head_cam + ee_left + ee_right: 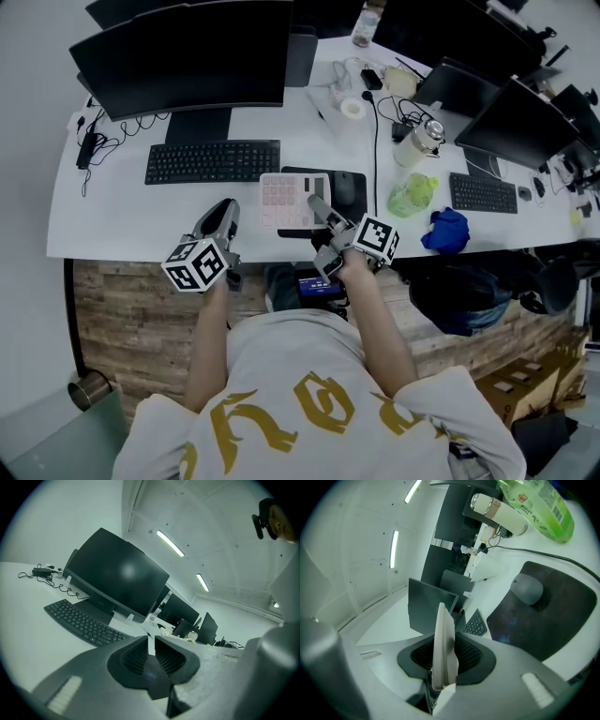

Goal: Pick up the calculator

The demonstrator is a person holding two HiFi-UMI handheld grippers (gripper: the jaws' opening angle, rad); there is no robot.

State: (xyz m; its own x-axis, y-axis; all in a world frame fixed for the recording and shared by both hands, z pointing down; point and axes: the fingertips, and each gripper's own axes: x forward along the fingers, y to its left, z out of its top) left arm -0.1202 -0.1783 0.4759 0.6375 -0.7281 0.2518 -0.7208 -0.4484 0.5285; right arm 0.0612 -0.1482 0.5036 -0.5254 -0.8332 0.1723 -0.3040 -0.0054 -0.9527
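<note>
The calculator (292, 200), white with pinkish keys, lies roughly flat over the left part of the black mouse pad (310, 172). My right gripper (320, 212) is shut on its near right edge. In the right gripper view the calculator (443, 639) shows edge-on, clamped between the ribbed pads of that gripper (444, 657). My left gripper (221, 219) hovers to the left of the calculator, near the desk's front edge, holding nothing. In the left gripper view the left gripper (151, 642) has its jaws together, with only a thin slit between them.
A black keyboard (213, 161) and a large monitor (183, 52) stand behind the left gripper. A grey mouse (345, 187) sits on the pad right of the calculator. Further right are a green bottle (412, 195), a thermos (419, 141), a blue cloth (446, 230) and a second keyboard (483, 193).
</note>
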